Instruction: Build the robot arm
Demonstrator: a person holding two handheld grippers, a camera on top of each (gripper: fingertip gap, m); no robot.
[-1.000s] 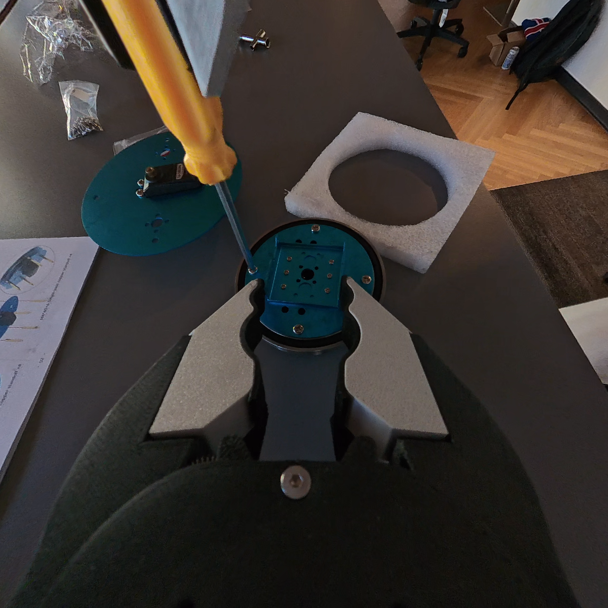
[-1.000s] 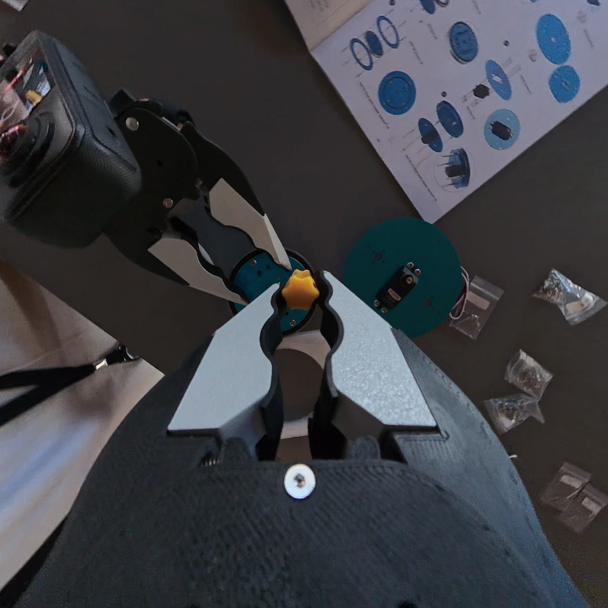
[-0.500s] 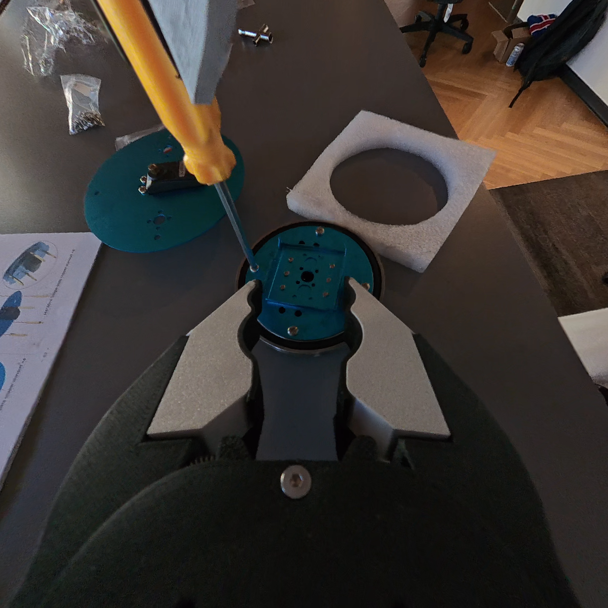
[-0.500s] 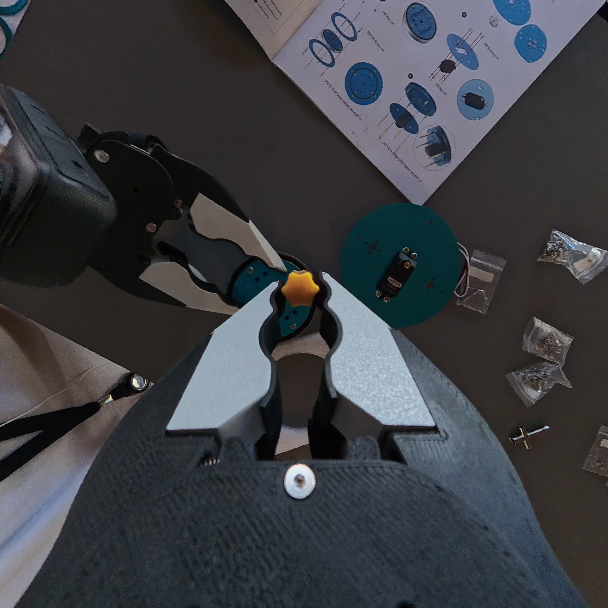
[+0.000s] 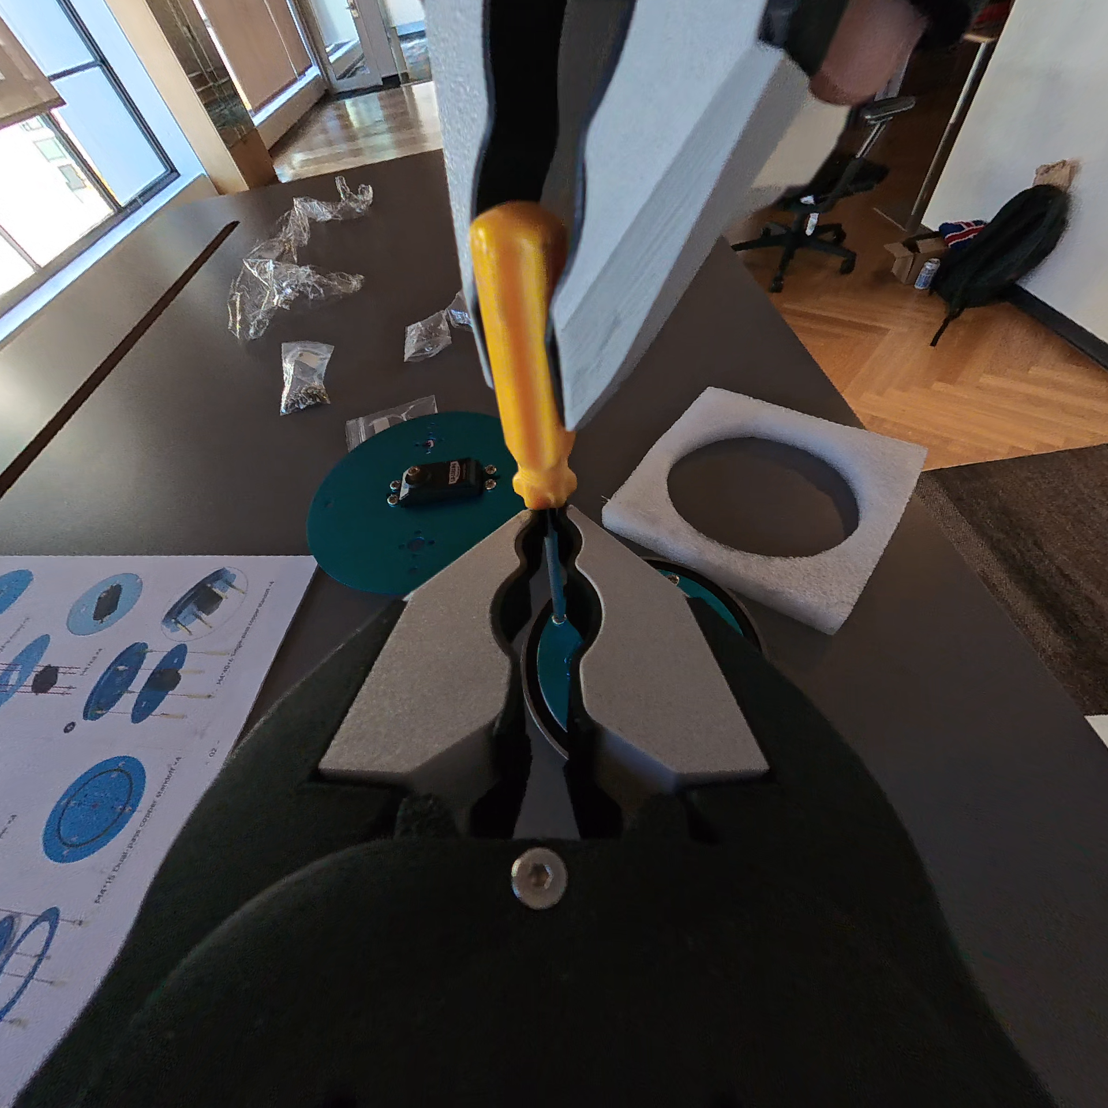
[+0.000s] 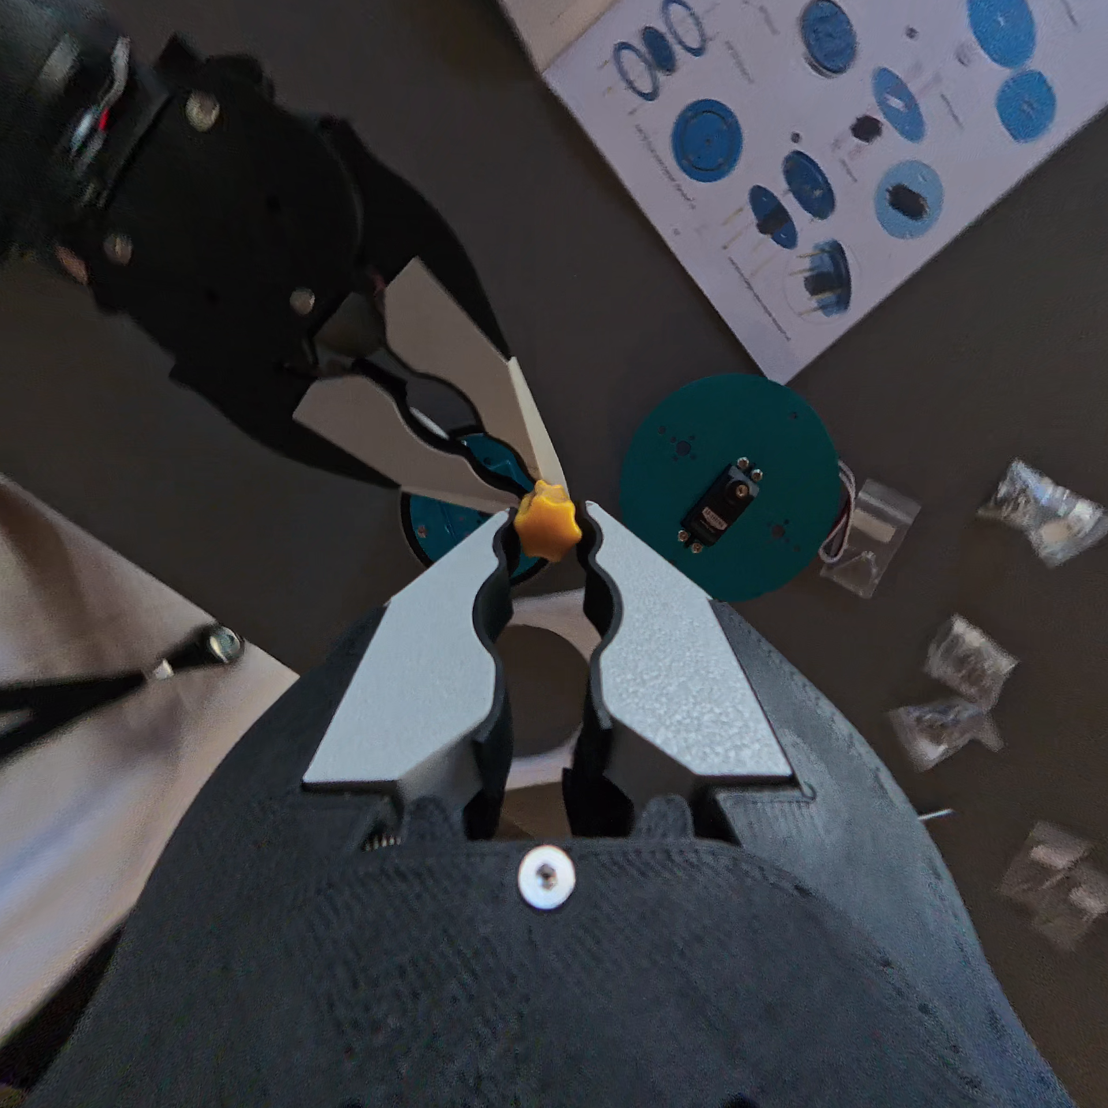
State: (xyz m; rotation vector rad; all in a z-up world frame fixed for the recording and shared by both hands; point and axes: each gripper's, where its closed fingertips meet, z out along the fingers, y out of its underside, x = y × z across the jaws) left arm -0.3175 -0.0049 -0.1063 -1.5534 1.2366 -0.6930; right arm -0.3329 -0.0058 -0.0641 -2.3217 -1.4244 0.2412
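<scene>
My right gripper [image 6: 547, 520] is shut on the yellow handle of a screwdriver [image 6: 547, 527]. It also comes down from the top of the left wrist view [image 5: 527, 390]. The screwdriver [image 5: 521, 360] stands nearly upright, its tip on a screw at the rim of a blue disc in a black ring [image 5: 557, 665]. My left gripper [image 5: 548, 514] is raised over that disc, its jaws drawn in closely around the thin shaft just below the handle. Its fingers [image 6: 384, 431] cover most of the disc [image 6: 431, 515] in the right wrist view.
A teal disc [image 5: 372, 539] carrying a black servo [image 5: 443, 479] lies beyond the left gripper. A white foam frame [image 5: 809, 575] lies to the right, by the table edge. An instruction sheet [image 5: 120, 689] lies to the left. Small bags of hardware [image 6: 1043, 515] are scattered nearby. My hands' fingertips stand some 5 cm from each other.
My left gripper has lifted off the blue disc, shifted left, and narrowed its jaws from wide open to close around the screwdriver shaft. My right gripper still holds the handle, now more upright.
</scene>
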